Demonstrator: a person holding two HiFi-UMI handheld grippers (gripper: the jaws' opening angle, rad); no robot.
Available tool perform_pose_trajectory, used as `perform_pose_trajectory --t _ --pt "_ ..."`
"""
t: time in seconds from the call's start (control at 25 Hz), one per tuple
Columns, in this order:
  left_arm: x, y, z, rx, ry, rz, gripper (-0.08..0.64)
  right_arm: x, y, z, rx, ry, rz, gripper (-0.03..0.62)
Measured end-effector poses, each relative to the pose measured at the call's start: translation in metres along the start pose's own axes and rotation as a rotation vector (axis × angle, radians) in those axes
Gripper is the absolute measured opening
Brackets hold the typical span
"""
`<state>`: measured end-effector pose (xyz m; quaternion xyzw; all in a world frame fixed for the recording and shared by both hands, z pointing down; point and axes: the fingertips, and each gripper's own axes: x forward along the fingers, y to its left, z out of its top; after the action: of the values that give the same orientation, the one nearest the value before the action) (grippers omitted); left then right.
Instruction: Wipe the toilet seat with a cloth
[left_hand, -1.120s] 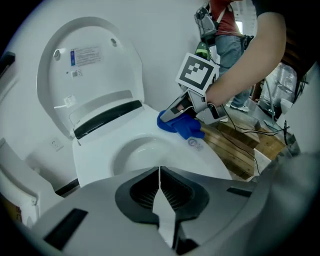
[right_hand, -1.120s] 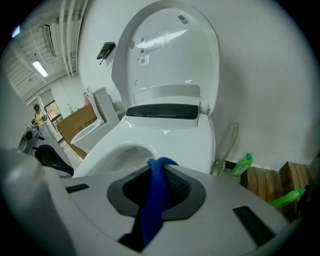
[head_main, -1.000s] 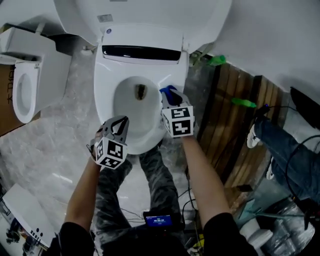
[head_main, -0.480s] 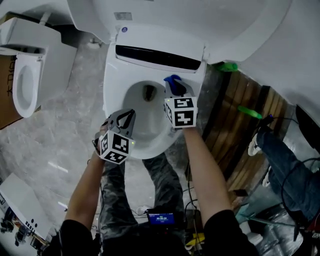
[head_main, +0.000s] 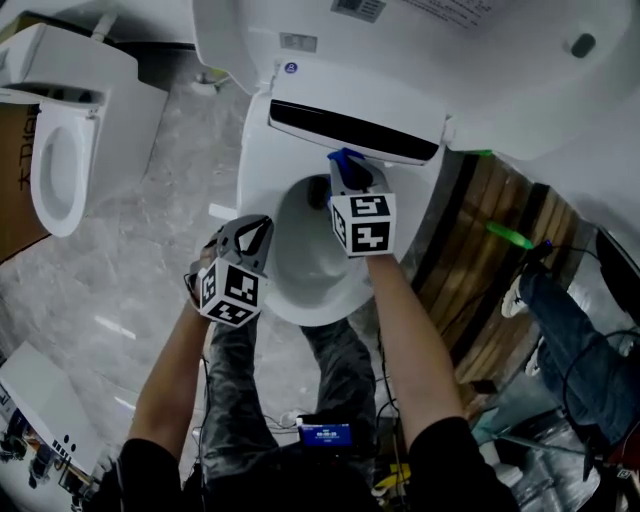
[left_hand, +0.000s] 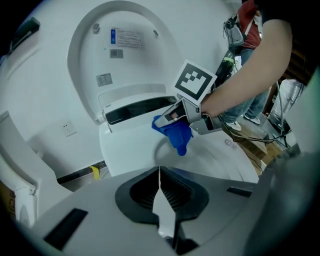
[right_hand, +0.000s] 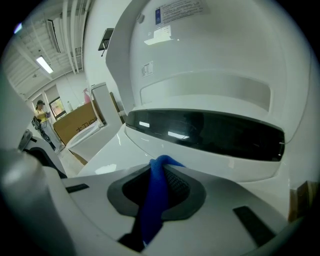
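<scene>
Where right gripper (left_hand: 168, 118) pinches it, blue cloth (left_hand: 176, 136) hangs bunched.

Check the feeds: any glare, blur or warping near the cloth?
Head view: evenly lit, cloth sharp, lower edge dim. Left gripper view: fisheye bending, dark corners. Right gripper view: heavier bending, light reflections on the dark panel, cloth soft up close.

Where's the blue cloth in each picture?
Head view: cloth upper middle, at the tip of the right gripper.
Left gripper view: cloth in the middle, hanging over the seat.
Right gripper view: cloth bottom middle, pinched between the fingers.
Shared landmark: the black strip behind the seat shows in all three.
</scene>
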<state>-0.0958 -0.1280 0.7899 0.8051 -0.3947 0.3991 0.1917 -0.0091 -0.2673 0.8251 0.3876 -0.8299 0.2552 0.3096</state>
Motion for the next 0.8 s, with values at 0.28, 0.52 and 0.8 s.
perform_pose_trajectory --t 0.28,0.52,0.8 --pt "-0.019 0.027 -0.024 -0.013 -0.011 -0.016 0.018 0.026 0.054 0.018 -0.011 0.004 0.037 0.054" --pt "-0.039 0.048 -0.040 -0.037 -0.031 -0.029 0.018 0.048 0.106 0.028 -0.052 0.017 0.088 0.054" --pt "-0.060 0.051 -0.078 -0.063 -0.020 -0.021 0.018 0.049 0.137 0.020 -0.074 0.039 0.109 0.054"
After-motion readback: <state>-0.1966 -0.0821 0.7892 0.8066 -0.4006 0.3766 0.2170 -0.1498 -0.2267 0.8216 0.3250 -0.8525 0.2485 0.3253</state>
